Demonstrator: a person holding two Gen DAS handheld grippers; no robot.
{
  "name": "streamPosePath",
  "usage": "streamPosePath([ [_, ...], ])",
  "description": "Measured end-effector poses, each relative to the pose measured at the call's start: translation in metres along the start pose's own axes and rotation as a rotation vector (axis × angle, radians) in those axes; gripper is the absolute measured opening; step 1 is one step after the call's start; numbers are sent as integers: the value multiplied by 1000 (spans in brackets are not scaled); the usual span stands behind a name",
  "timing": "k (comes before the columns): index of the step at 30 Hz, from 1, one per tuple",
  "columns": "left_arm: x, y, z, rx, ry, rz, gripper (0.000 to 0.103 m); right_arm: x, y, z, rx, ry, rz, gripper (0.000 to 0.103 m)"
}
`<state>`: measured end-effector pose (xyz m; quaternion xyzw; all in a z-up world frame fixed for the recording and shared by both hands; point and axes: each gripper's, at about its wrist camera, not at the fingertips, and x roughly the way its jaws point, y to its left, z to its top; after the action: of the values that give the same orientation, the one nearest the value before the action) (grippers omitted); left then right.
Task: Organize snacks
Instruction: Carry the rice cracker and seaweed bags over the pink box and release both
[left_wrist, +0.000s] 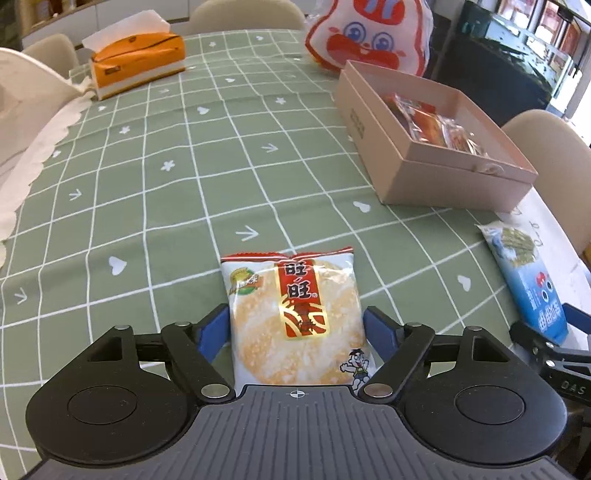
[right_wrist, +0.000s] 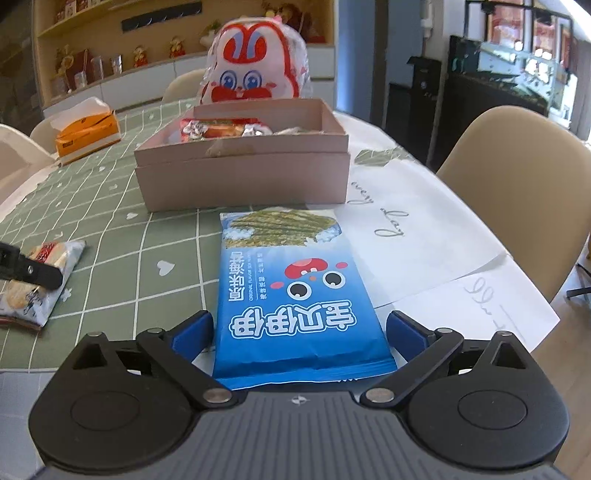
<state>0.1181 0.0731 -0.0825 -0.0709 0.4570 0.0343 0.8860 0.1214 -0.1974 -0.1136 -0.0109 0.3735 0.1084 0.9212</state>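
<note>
Landmark: pink box (right_wrist: 242, 177), open-topped, standing on my desk (left_wrist: 155, 192), which wears a green checked cloth.
Box contents: several red and silver snack packets (right_wrist: 218, 129) lying inside; I cannot tell how many.
Left claw (left_wrist: 297, 328): spread wide, blue pads on either side of the rice cracker packet (left_wrist: 295, 321), not pressing it; nothing held.
Rice cracker packet: flat on the cloth, well in front of the pink box and off to its left side, as my right camera sees it.
Right claw (right_wrist: 299, 332): spread wide, pads flanking the near end of the blue seaweed packet (right_wrist: 295, 291) with a gap at each side; nothing held.
Blue seaweed packet: flat on the desk, its far end just beside the front wall of the pink box.
White papers (right_wrist: 417, 236): with handwriting, lying to the right of the pink box.
Rabbit-face bag (right_wrist: 255, 70): upright, just behind the pink box.
Orange tissue box (right_wrist: 86, 134): well to the left of the pink box, tissue sticking up.
Chairs (right_wrist: 517, 177): around the desk, one right of the pink box.
</note>
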Motion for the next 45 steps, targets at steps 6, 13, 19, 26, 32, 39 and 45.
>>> streamPosePath([
  [6,-8,4,-1,5,-1,-62,80,3,-3,15,-49,76,30,96],
  [13,-28,-2,-10,47,-6,-154,80,9,3,34,-74,47,-36,96],
  [19,-39,-14,-20,107,22,-228,80,28,0,46,-1,129,-26,92],
  [26,-46,-18,-25,118,25,-286,80,11,-5,51,9,156,14,81],
  [32,-54,-24,-7,79,-24,-339,80,-41,-5,74,-60,57,48,81],
  [39,-86,-45,62,90,-235,-378,80,-101,-11,147,-122,-197,62,81],
  [45,-75,-73,126,113,-338,-370,80,-106,-12,224,-191,-311,89,82],
])
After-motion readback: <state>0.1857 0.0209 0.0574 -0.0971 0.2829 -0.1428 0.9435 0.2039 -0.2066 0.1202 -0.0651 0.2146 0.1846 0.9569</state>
